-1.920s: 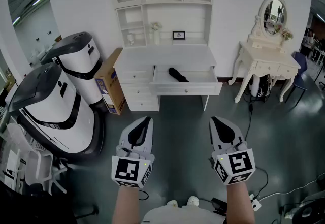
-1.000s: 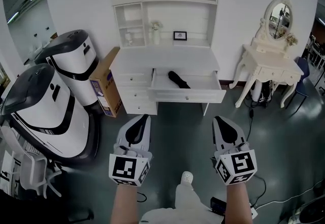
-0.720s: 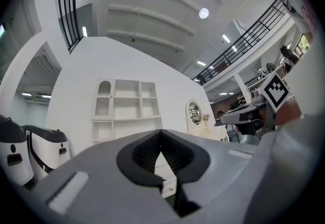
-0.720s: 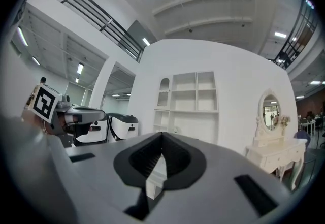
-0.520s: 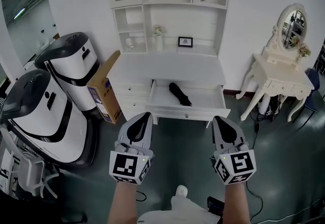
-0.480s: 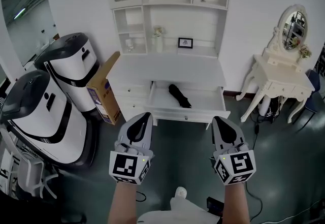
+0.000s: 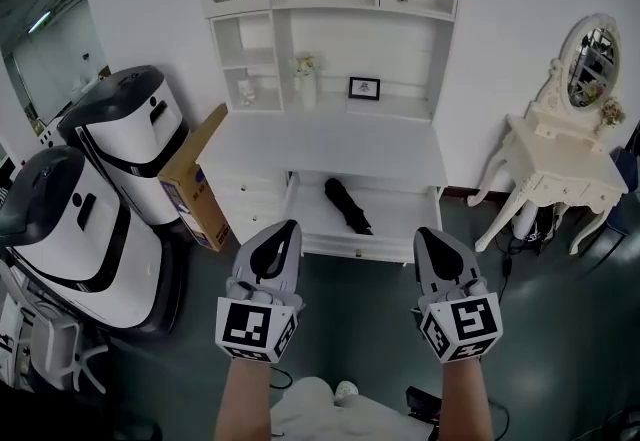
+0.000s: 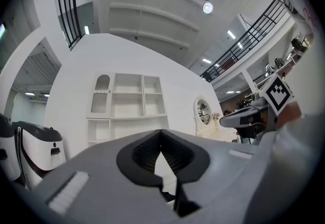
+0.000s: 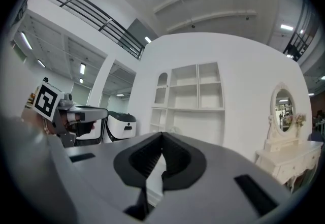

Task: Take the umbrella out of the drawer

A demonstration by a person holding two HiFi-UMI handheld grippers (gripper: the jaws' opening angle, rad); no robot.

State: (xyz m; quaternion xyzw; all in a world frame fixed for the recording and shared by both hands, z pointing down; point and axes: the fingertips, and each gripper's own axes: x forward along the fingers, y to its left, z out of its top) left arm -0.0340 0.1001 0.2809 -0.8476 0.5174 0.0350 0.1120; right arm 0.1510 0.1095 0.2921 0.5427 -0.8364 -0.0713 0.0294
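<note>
So the black folded umbrella point(image 7: 348, 205) lies slantwise, left of centre, in the pulled-out white drawer point(image 7: 402, 216) (just under the white worktop point(image 7: 330, 144)), with the left gripper point(image 7: 283, 234) and right gripper point(image 7: 430, 239) hovering near its front edge, jaws closed on nothing.
</note>
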